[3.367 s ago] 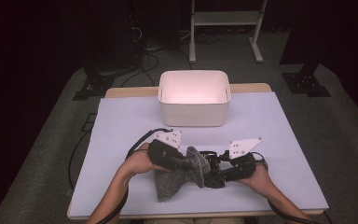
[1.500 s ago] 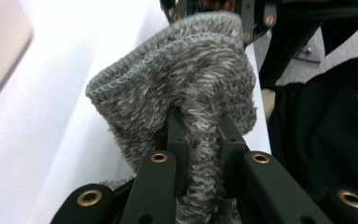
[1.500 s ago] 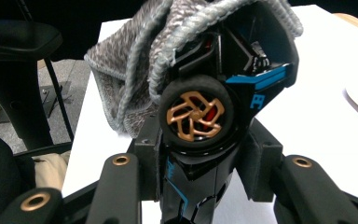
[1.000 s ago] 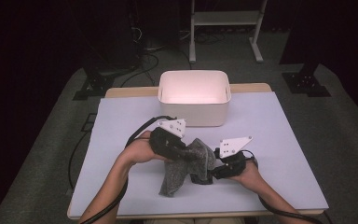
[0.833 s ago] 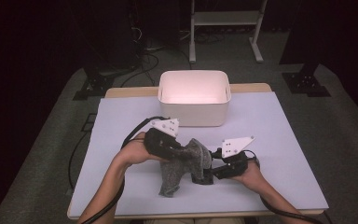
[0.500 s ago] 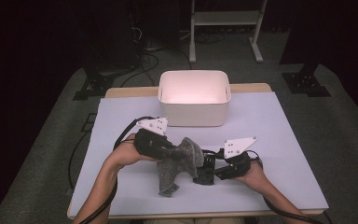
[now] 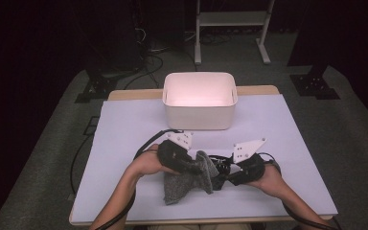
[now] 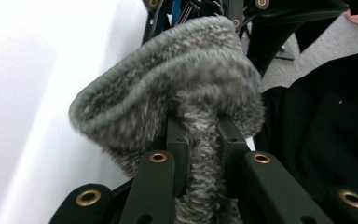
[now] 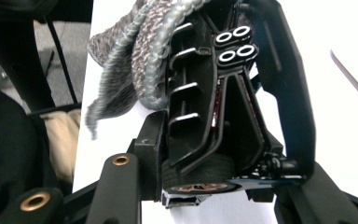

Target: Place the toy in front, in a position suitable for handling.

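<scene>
A white-covered table carries a white tub at its far side. Near the front edge lies a grey knitted sock, partly lifted. The left gripper is clamped on its fabric; the right gripper grips the cuff.

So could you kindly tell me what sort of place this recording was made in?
Probably a lab or recording studio: a white-covered table on grey carpet, dark surroundings, cables and a metal stand behind, and a white plastic bin.
</scene>
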{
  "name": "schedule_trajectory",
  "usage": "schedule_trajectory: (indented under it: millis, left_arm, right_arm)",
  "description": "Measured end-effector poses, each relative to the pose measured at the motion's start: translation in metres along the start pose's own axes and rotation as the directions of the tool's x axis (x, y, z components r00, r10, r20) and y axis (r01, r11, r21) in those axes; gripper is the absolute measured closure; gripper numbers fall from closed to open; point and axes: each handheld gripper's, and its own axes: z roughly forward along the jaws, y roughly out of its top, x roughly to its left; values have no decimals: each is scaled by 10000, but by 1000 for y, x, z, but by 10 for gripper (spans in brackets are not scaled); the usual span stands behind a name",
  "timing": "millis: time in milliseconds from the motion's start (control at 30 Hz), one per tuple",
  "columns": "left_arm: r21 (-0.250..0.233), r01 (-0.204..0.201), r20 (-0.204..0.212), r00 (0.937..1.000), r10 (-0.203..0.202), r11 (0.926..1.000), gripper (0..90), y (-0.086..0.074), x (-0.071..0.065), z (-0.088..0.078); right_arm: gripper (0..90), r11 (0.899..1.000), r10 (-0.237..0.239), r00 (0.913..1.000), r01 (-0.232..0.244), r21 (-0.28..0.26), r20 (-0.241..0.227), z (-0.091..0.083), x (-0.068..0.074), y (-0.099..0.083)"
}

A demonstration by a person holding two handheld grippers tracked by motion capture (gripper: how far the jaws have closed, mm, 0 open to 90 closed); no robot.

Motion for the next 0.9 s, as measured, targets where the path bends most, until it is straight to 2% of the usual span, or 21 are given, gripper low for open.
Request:
schedule_trajectory:
  millis: [67, 133, 233, 300, 400, 533, 667, 800, 900]
  left_arm:
    - [-196, 80, 55, 10000, -79, 9998, 790, -1, 1, 2]
    - [-294, 70, 75, 9999, -68, 9995, 791, -2, 1, 2]
    - [-354, 61, 66, 10000, -58, 9994, 792, -4, 1, -1]
    - [-472, 102, 20, 9999, -101, 9988, 797, -5, 1, -6]
    - [-414, 101, -232, 9997, -111, 9991, 799, -7, -3, -21]
    - [-228, 294, -719, 9969, -310, 9993, 799, -17, -9, -47]
    - [-339, 597, -1108, 9918, -631, 9976, 798, -32, -15, -71]
    - [-236, 917, -1315, 9868, -940, 9955, 798, -45, -15, -77]
    - [-393, 969, -1229, 9873, -1011, 9945, 797, -50, -11, -71]
  right_arm:
    - [558, 9999, 16, 10000, -16, 165, 5, -1, 1, 0]
    - [558, 9996, 240, 9997, -240, 138, 4, -1, 0, -1]
    - [560, 9997, 232, 9997, -231, -97, 51, 0, 0, -1]
    - [560, 9990, 364, 9993, -363, -277, 14, 3, -1, 0]
    - [560, 9979, 276, 9996, -279, -580, -49, 9, -2, 7]
    - [560, 9963, -27, 9998, 9, -860, -208, 27, -4, 26]
    - [560, 9938, -177, 9982, 111, -1108, -581, 52, -9, 43]
    - [560, 9947, -152, 9961, 62, -1024, -872, 76, -12, 50]
    - [559, 9960, -70, 9954, -16, -894, -960, 81, -14, 47]
